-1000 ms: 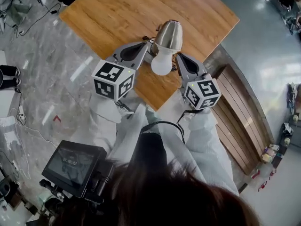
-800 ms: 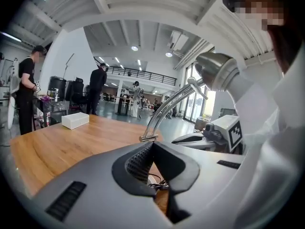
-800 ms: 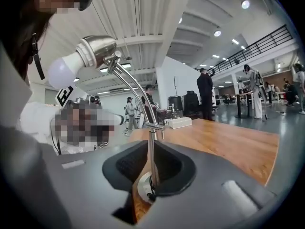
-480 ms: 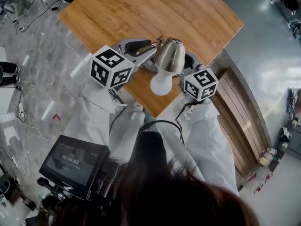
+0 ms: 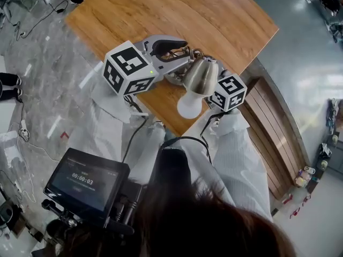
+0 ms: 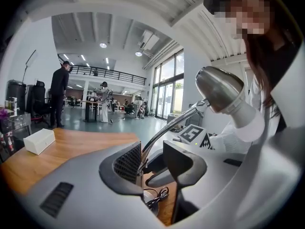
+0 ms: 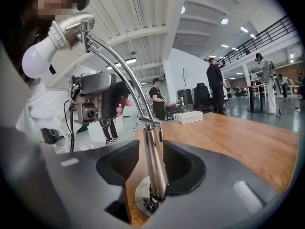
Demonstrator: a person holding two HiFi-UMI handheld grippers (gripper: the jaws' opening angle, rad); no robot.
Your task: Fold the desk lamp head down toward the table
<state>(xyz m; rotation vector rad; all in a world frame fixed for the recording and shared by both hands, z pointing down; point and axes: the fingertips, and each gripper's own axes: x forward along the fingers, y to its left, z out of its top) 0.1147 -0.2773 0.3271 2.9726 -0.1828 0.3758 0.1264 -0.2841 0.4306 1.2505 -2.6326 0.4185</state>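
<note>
In the open hall [image 6: 95,120], the wooden table [image 5: 214,20] carried the desk lamp [image 5: 199,71] at its near edge: lower stem [image 7: 155,166] upright, curved arm [image 6: 167,130] sweeping up toward the person, so the chrome head [image 6: 221,87] and bulb [image 5: 189,106] hung above and behind both tongs. The left tongs [image 6: 152,159] straddled the arm, the right tongs [image 7: 151,163] the stem, each pair of jaws opening, metal between them unclamped; the left appeared nearer the head.

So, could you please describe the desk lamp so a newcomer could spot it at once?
Find the wooden table. At its near edge stands the desk lamp. It alone is shiny chrome, with a bare white bulb.
</note>
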